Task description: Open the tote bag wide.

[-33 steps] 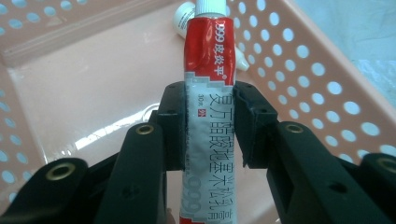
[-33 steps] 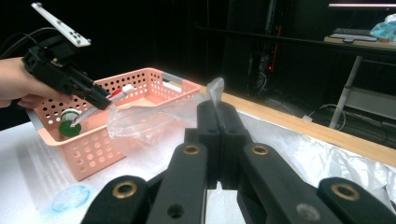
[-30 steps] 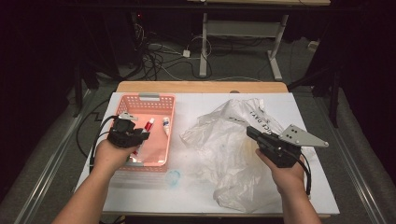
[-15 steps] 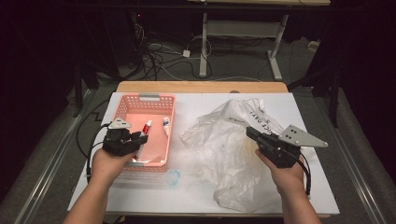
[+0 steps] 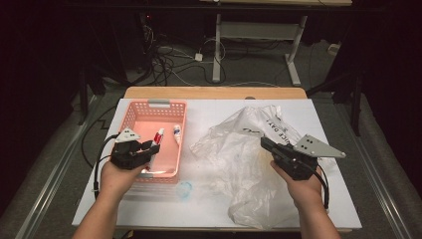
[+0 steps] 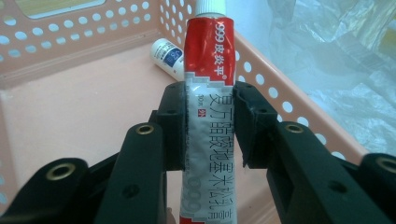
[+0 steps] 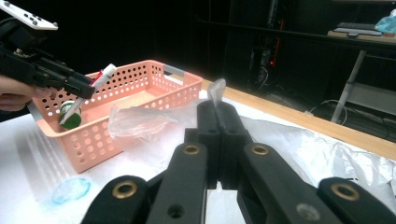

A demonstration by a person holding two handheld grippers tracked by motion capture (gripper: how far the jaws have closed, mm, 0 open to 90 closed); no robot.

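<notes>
Left gripper (image 6: pixel 209 126) clamps a red and white ointment tube (image 6: pixel 206 93) across its middle, the two black jaws pressed flat against the tube's sides. In the left gripper view the tube stands along the jaws with its white cap pointing away, toward the far wall of the pink perforated basket (image 6: pixel 70 56). From above, this gripper (image 5: pixel 149 145) hangs over the basket's near half, with the tube (image 5: pixel 157 138) angled out ahead of it above the basket floor. A small white bottle with a blue label (image 6: pixel 170 57) lies on its side on the basket floor beyond the tube, near the right wall.

Right gripper (image 7: pixel 218 112) is pinched tight on a fold of the clear plastic bag (image 7: pixel 140 122), a thin crest of film sticking up between the closed jaws. In the high view that gripper (image 5: pixel 264 144) sits over the bag (image 5: pixel 239 149), which lies crumpled on the white table (image 5: pixel 209 107) just right of the basket (image 5: pixel 130 117). A small bluish round smear or disc (image 5: pixel 184 189) lies on the table just in front of the basket's near wall.
</notes>
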